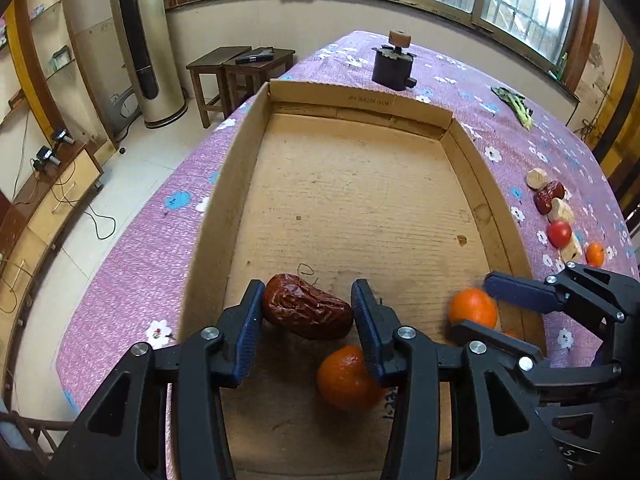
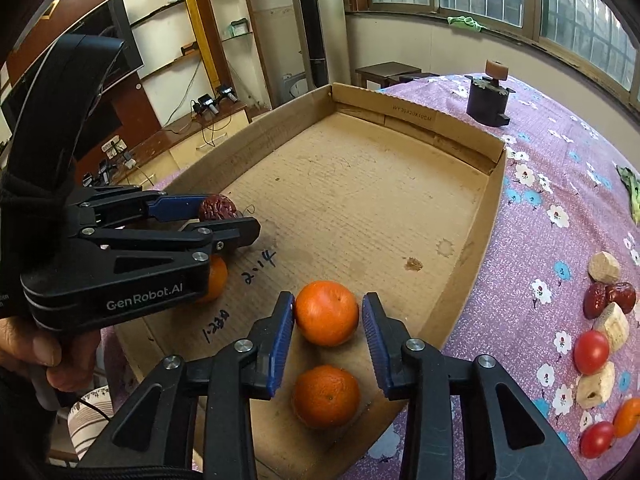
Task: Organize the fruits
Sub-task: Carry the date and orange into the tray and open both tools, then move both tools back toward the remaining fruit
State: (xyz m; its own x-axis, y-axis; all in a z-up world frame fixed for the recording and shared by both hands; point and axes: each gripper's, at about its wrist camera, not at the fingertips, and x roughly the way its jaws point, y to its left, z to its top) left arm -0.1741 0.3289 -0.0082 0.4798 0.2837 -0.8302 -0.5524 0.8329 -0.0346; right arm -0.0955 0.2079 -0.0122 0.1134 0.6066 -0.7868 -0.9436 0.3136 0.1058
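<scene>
A shallow cardboard box point(image 1: 236, 168) point(image 2: 486, 216) lies on the purple flowered tablecloth. My left gripper point(image 1: 308, 304) point(image 2: 224, 216) is inside its near end, jaws around a dark red date point(image 1: 306, 312) point(image 2: 218, 207), touching it on both sides. An orange point(image 1: 344, 376) point(image 2: 214, 278) lies just below it. My right gripper point(image 2: 329, 314) point(image 1: 476, 306) has its jaws either side of another orange point(image 2: 327, 312) point(image 1: 474, 306), with a small gap at the right pad. A third orange point(image 2: 326, 396) lies nearer me in the box.
Outside the box on the right lie dates point(image 2: 608, 296), pale cork-like pieces point(image 2: 604, 266), tomatoes point(image 2: 591, 352) and an orange point(image 2: 628, 416). A dark block with a roller point(image 1: 394, 66) stands at the far end. A green vegetable point(image 1: 516, 106) lies far right.
</scene>
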